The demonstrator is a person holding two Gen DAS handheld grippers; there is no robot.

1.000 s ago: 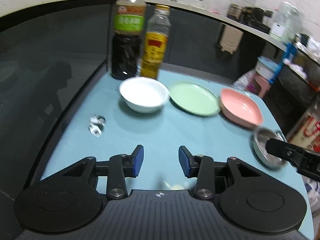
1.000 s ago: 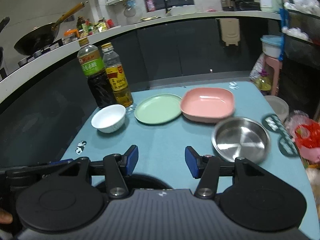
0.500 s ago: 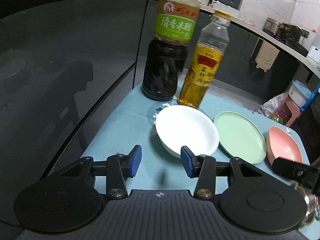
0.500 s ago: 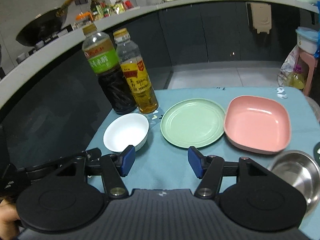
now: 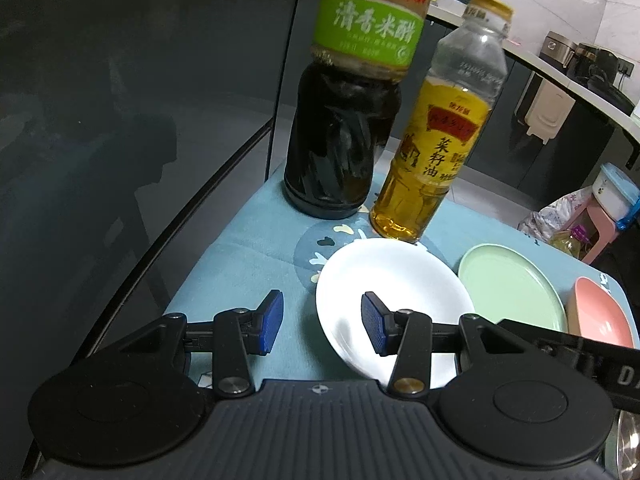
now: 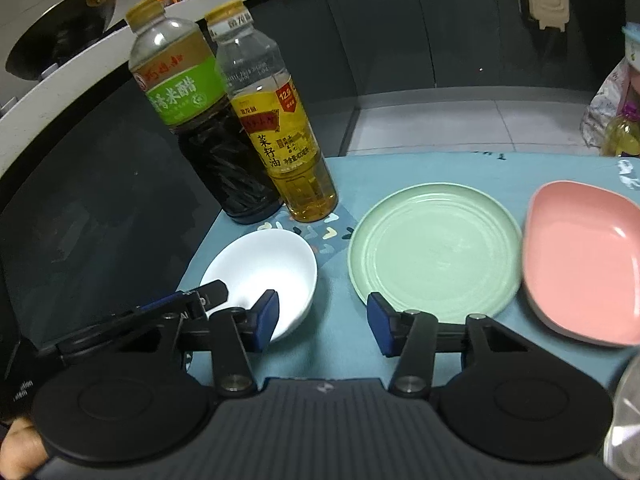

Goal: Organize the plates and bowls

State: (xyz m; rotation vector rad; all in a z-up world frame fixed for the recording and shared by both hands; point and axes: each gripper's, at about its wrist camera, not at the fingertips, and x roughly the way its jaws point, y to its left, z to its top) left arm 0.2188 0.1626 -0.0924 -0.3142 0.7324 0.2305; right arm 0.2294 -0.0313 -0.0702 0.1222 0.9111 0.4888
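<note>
Left gripper (image 5: 322, 322) apart, straddling near-left rim of white bowl (image 5: 394, 304), pads not pressing. Right gripper (image 6: 322, 322) just been closing, nothing between; green plate (image 6: 436, 250) just beyond, right.

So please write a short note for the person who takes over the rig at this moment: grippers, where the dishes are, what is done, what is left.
Left gripper: open, holding nothing; its pads straddle the near-left rim of the round white bowl, not yet pressing.
Right gripper: jaws have just been closing, nothing between them; it hangs before the round pale green plate.
Dishes: the bowl, the green plate and the pink rounded-square dish lie in a row on the blue tablecloth, in front of two bottles. A steel bowl shows at the right edge.
Done: nothing is stacked.
Left: grasp and gather all the dishes.
</note>
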